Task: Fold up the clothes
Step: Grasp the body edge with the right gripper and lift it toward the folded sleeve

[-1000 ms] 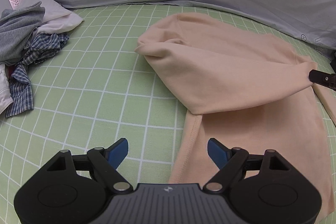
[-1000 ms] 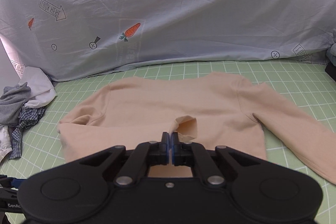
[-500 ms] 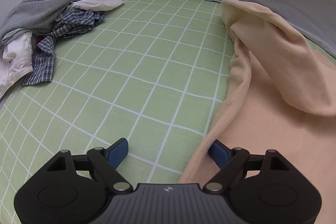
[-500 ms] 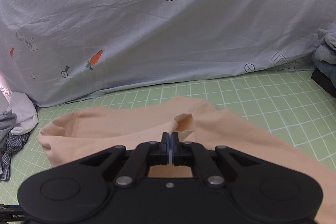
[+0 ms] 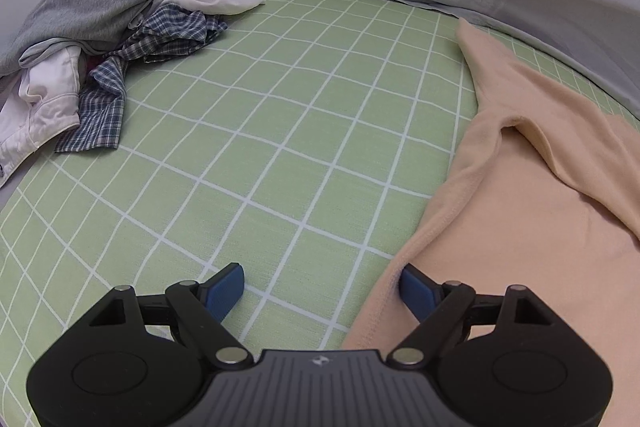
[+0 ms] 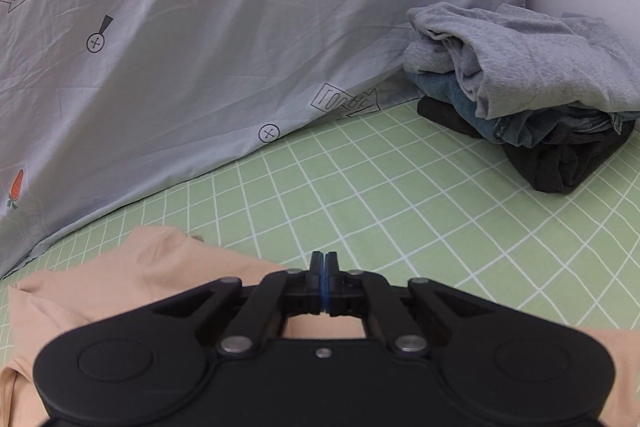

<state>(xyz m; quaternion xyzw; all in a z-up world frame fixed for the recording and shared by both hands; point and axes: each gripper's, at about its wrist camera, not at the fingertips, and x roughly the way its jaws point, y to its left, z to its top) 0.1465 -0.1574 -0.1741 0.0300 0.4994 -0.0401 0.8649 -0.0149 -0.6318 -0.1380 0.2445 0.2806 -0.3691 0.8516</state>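
Peach knit, soft and slightly fuzzy, fills the right side of our left wrist view: the sweater (image 5: 540, 227) lies flat on the bed (image 5: 280, 131), whose sheet is green with a white grid. Its stitched hem edge runs up and away from our left gripper (image 5: 322, 285), a long line leaning toward the far right. A folded-over sleeve makes a rounded ridge across the body.

Our left gripper has its jaws wide apart. The right blue pad (image 5: 416, 291) sits at the hem edge and the left pad (image 5: 224, 291) over bare sheet, so the edge falls between them — nothing is clamped yet, as far as we can see.

Our right gripper (image 6: 325, 283) has its jaws pressed together. Whether a thin bit of cloth is caught between the pads we cannot tell; no fabric shows at the tips, though the sweater (image 6: 120, 283) spreads just below and to the left of it.

We judge the left hand nearer the hem, so the coming pinch turns on that edge lying just inside the right pad. A small shift toward the sweater should bring both pads around it.

Off to the far left, a crumpled heap (image 5: 100, 39) of grey jersey, white cloth and blue check waits. In our right view, a neat stack (image 6: 532, 95) of grey, denim and black sits by the pale printed backdrop (image 6: 200, 27).
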